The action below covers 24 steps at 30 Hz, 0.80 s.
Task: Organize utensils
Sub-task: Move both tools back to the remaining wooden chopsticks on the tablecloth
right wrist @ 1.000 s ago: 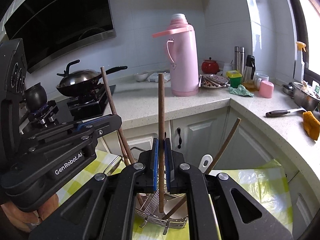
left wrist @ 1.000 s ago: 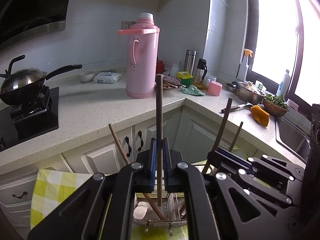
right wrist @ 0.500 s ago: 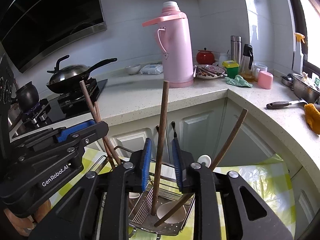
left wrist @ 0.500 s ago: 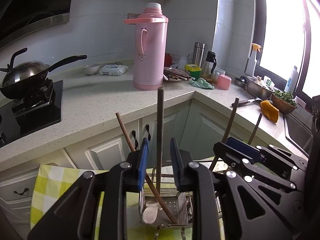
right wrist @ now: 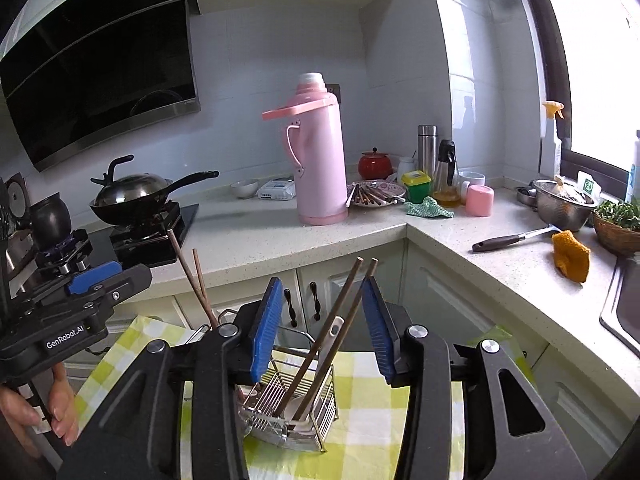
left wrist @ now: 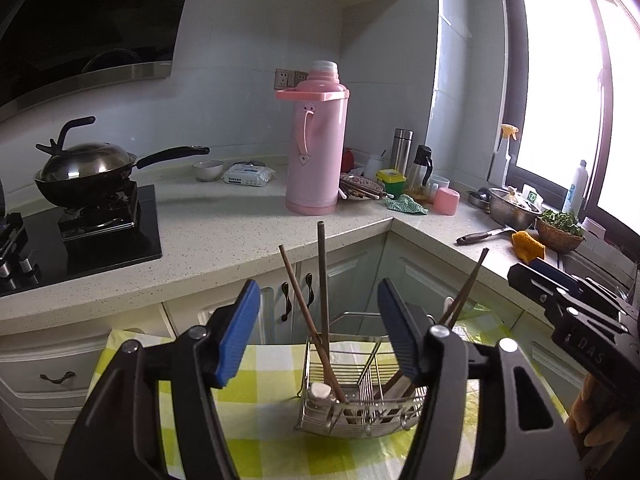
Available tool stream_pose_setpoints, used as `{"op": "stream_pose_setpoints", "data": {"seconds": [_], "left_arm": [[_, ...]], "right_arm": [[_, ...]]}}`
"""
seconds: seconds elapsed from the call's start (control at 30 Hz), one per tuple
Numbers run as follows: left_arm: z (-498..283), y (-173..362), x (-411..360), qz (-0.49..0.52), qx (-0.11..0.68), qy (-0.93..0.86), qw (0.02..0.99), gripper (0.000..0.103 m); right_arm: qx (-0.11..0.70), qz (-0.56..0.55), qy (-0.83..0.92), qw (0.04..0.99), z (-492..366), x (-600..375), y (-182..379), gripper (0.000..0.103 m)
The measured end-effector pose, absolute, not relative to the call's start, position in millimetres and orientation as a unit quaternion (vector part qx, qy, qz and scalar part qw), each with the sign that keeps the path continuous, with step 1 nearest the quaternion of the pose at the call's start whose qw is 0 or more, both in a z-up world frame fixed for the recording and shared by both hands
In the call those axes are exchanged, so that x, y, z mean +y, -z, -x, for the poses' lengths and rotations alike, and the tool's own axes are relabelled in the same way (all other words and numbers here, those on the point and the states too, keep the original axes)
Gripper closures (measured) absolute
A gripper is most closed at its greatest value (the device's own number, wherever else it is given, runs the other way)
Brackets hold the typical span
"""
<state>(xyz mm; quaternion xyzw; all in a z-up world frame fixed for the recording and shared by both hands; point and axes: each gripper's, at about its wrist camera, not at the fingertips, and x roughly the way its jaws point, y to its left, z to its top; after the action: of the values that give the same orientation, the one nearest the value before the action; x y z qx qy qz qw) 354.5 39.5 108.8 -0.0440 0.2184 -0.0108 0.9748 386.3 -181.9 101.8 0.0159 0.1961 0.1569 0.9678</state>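
A wire utensil basket [left wrist: 360,396] [right wrist: 292,412] stands on a yellow-green checked cloth [left wrist: 260,420]. In it stand a dark upright chopstick [left wrist: 323,280], a brown leaning chopstick [left wrist: 304,308], two chopsticks tilted right [left wrist: 468,284] and a white spoon [right wrist: 334,332]. My left gripper [left wrist: 318,292] hovers back from the basket, its jaws opening, and the pads touch nothing. My right gripper [right wrist: 323,282] is also opening. The two tilted chopsticks [right wrist: 340,320] show between its pads, free of them. Each gripper appears at the edge of the other's view.
The cloth lies in front of white cabinets under an L-shaped counter. On the counter are a pink thermos [left wrist: 316,148], a wok on a stove [left wrist: 84,172], a plate of chopsticks [right wrist: 374,194], a black-handled utensil [right wrist: 508,240], an orange cloth [right wrist: 570,256] and a metal bowl [right wrist: 564,204].
Both grippers were shut on upright chopsticks. They have opened and let them go into the basket, then drawn back and a little up.
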Motion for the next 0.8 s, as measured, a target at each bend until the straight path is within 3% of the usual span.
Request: {"op": "stream_pose_setpoints", "data": {"seconds": [0.2, 0.3, 0.4, 0.63, 0.8], "left_arm": [[-285.7, -109.1, 40.8, 0.041, 0.191, 0.001, 0.981, 0.018], [-254.3, -100.4, 38.1, 0.036, 0.184, -0.006, 0.982, 0.01], [-226.9, -87.4, 33.7, 0.03, 0.18, -0.012, 0.983, 0.005], [-188.3, -53.0, 27.9, 0.027, 0.19, -0.027, 0.981, 0.005], [-173.5, -25.1, 30.9, 0.044, 0.207, -0.037, 0.977, 0.005]], "right_arm": [[0.191, -0.022, -0.156, 0.969, -332.8, -198.7, -96.0, 0.062], [0.191, -0.023, -0.15, 0.97, -305.2, -205.0, -85.6, 0.053], [0.199, -0.024, -0.148, 0.968, -283.0, -210.9, -72.9, 0.052], [0.214, -0.017, -0.139, 0.967, -245.5, -214.8, -45.3, 0.043], [0.228, -0.011, -0.131, 0.965, -226.9, -213.4, -20.4, 0.042]]}}
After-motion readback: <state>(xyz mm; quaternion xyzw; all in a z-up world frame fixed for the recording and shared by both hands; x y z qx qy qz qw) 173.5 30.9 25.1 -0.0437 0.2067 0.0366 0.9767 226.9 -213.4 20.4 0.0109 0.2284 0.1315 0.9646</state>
